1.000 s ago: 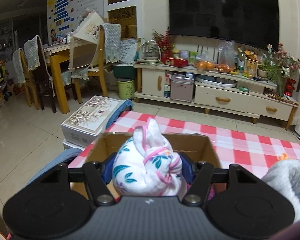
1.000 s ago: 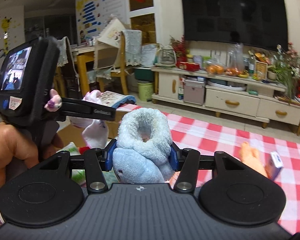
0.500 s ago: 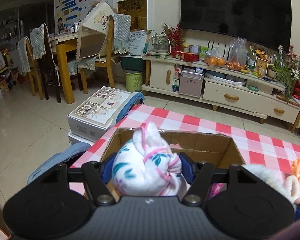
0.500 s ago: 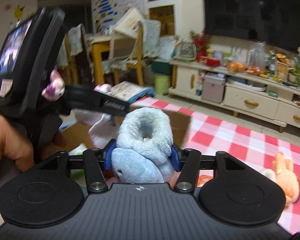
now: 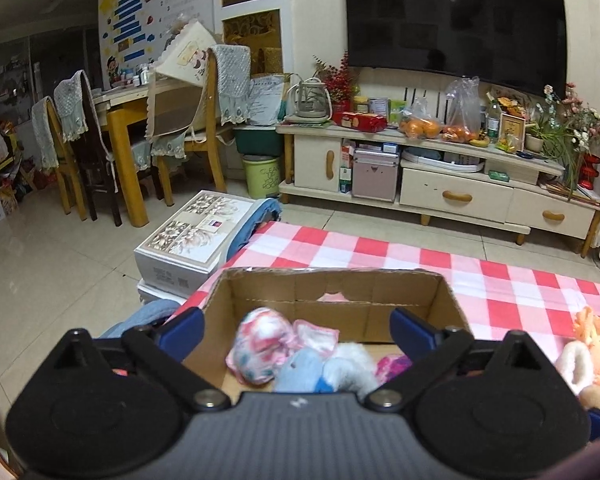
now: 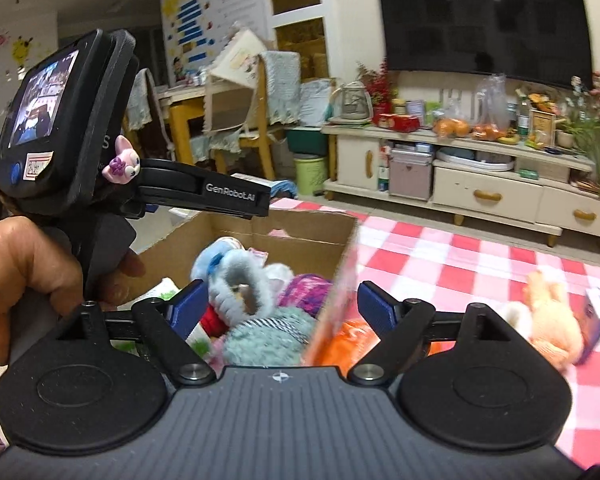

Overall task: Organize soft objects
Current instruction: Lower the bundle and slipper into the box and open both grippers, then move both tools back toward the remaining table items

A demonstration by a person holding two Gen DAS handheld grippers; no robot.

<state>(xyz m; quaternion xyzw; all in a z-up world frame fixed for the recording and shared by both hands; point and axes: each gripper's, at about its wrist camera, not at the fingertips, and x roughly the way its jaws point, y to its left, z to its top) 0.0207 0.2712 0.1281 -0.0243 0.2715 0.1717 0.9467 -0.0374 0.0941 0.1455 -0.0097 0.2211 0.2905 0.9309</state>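
Observation:
An open cardboard box (image 5: pixel 332 294) stands on the red-checked tablecloth (image 5: pixel 520 280). My left gripper (image 5: pixel 296 326) is open above it; the white floral soft toy (image 5: pixel 264 342) lies in the box beside a light-blue plush (image 5: pixel 300 370). My right gripper (image 6: pixel 282 304) is open over the box (image 6: pixel 300 228); the fluffy blue slipper (image 6: pixel 240 284) lies among several soft things inside. An orange plush (image 5: pixel 592 354) lies on the cloth to the right, and it also shows in the right wrist view (image 6: pixel 548 312).
The left gripper's body and the hand holding it (image 6: pixel 28 264) fill the left of the right wrist view. A small blue-white carton (image 6: pixel 598 316) lies by the orange plush. A printed box (image 5: pixel 192 236) stands on the floor beyond the table's left edge.
Both grippers have opened. The floral toy and the blue slipper have dropped from the jaws into the box.

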